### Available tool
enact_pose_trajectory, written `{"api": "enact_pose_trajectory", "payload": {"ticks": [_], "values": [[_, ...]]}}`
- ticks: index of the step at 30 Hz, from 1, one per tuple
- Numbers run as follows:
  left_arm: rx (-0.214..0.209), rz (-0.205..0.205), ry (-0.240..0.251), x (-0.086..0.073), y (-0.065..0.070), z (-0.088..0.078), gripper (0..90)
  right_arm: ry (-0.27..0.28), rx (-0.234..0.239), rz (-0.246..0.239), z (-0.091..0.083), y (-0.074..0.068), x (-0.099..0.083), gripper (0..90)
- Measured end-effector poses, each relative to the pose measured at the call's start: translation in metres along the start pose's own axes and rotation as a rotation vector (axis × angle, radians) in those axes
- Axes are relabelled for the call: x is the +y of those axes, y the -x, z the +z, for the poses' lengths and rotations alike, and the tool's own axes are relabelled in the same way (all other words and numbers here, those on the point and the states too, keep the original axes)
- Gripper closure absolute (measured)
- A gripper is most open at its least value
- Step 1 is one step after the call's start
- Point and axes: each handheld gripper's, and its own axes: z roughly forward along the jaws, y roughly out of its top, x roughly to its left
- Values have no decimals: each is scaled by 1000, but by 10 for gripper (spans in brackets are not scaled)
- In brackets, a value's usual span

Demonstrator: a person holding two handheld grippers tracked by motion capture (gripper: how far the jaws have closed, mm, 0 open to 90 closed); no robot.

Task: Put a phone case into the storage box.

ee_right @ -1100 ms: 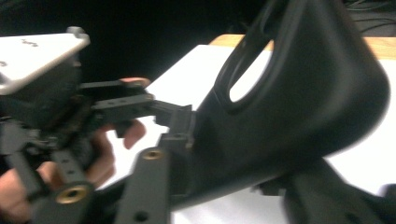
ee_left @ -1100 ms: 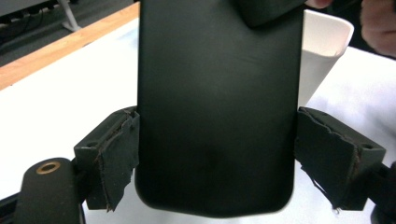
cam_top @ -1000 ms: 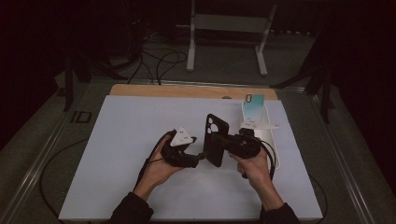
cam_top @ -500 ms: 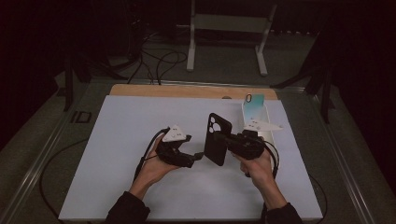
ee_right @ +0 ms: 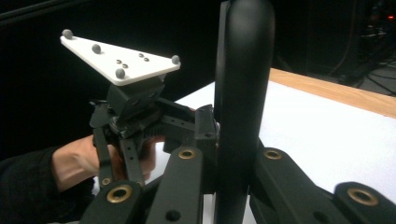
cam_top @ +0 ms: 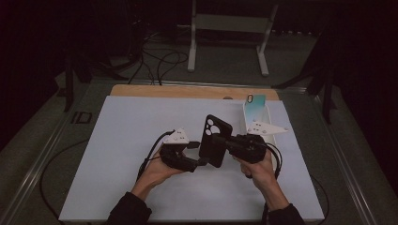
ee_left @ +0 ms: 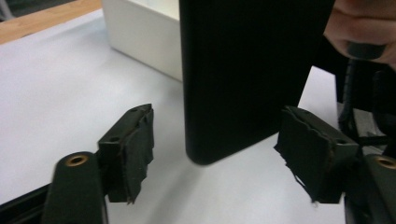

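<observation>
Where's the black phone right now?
High view: the phone is upright above the table's middle, clamped in the right gripper, with the left gripper at its lower end and the white box behind-right.

White tray [cam_top: 256, 123] with teal card [cam_top: 256, 104] just beyond the right claw; white mat [cam_top: 122, 140] under both; wooden board edge [cam_top: 187, 91] far side.

Black phone case [cam_top: 215, 140], upright on edge above the white mat [cam_top: 117, 154]; camera cutouts uppermost
</observation>
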Motion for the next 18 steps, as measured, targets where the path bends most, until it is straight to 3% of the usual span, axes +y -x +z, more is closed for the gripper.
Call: {"api": "enact_pose_trajectory", "payload": {"ticks": [2,5,6,7,11,15,18], "values": [[-22,1,0,0,0,1,310,4,17,0,1,0,-1,859],[-22,1,0,0,0,1,313,7,31,3,1,0,-1,860],[-57,9,-6,-1,2,4,313,7,31,3,1,0,-1,860],[-63,12,-4,-2,2,4,323,15,67,5,3,-1,-1,860],[-107,11,11,-2,3,5,348,29,96,0,3,-3,-1,860],[-119,30,3,-4,3,5,432,29,108,-7,3,-2,-3,861],[-132,32,17,-6,0,1,577,33,102,-10,0,2,-5,860]]}}
